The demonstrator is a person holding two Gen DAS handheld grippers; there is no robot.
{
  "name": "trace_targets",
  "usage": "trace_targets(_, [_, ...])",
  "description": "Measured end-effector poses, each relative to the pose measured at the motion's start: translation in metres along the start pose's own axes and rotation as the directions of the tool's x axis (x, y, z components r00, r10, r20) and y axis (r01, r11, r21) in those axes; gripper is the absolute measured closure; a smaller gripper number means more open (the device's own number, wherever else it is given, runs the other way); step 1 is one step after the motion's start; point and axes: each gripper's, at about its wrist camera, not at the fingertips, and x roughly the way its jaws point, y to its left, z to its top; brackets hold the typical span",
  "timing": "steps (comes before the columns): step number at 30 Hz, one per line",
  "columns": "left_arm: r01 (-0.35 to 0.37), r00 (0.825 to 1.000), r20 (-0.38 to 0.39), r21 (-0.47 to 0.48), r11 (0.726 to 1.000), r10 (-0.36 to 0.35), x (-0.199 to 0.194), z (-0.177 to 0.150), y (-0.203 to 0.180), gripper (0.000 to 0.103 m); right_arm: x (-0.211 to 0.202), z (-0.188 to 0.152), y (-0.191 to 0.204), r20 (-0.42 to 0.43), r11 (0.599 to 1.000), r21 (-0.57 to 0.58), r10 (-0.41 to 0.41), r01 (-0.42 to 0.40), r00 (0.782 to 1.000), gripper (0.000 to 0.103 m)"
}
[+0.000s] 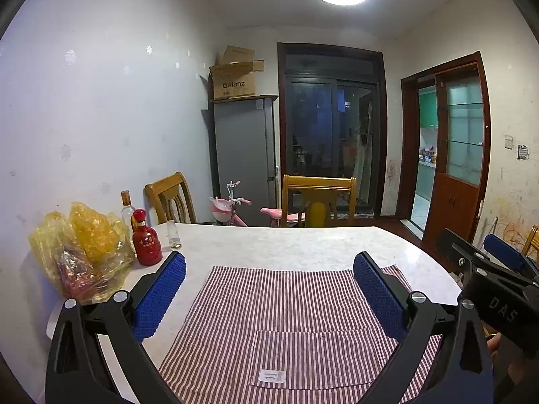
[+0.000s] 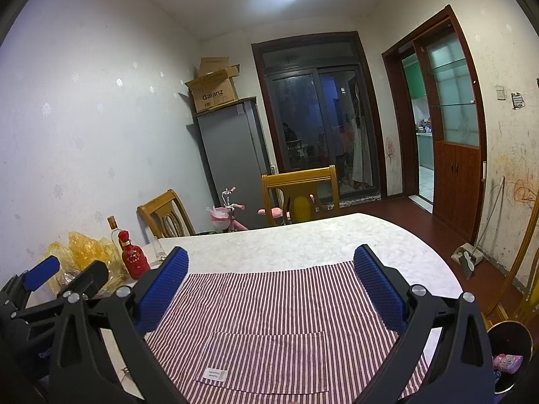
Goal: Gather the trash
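A crumpled yellow plastic bag (image 1: 81, 252) with wrappers inside lies at the table's far left by the wall, also in the right wrist view (image 2: 84, 256). My left gripper (image 1: 269, 289) hovers open over a red-and-white striped cloth (image 1: 286, 320), with nothing between its blue pads. My right gripper (image 2: 269, 289) is likewise open and empty over the same cloth (image 2: 269, 320). Each gripper shows in the other's view: the right one (image 1: 481, 252) at the table's right edge, the left one (image 2: 67, 277) near the bag. A dark bin (image 2: 520, 336) holding a pink packet stands on the floor at the lower right.
A red bottle (image 1: 145, 239), a clear bottle (image 1: 127, 212) and a small glass (image 1: 173, 234) stand beside the bag on the white marble table (image 1: 303, 245). Two wooden chairs (image 1: 320, 198) and a pink child's bicycle (image 1: 232, 208) are behind the table. A dustpan (image 2: 468, 257) leans at the right wall.
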Motion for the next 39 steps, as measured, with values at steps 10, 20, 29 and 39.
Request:
trace_targets(10, [-0.008, 1.0, 0.001, -0.02, 1.0, 0.008, -0.002, 0.0, 0.006, 0.006, 0.003, 0.001, 0.004, 0.0, 1.0, 0.002, -0.005, 0.005, 1.0, 0.005])
trace_targets(20, [0.033, 0.999, 0.003, -0.055, 0.998, -0.033, -0.002, -0.001, 0.017, 0.006, 0.003, 0.001, 0.004, 0.001, 1.0, 0.002, -0.006, 0.006, 1.0, 0.005])
trace_targets(29, [0.034, 0.999, 0.013, -0.055, 0.998, -0.033, -0.002, -0.001, 0.019, 0.006, 0.008, -0.002, 0.006, -0.005, 1.0, 0.002, -0.005, 0.005, 1.0, 0.005])
trace_targets(39, [0.05, 0.998, 0.041, -0.067, 0.997, -0.048, -0.002, -0.002, 0.021, 0.006, 0.014, -0.007, 0.008, -0.012, 1.0, -0.003, -0.009, 0.008, 1.0, 0.005])
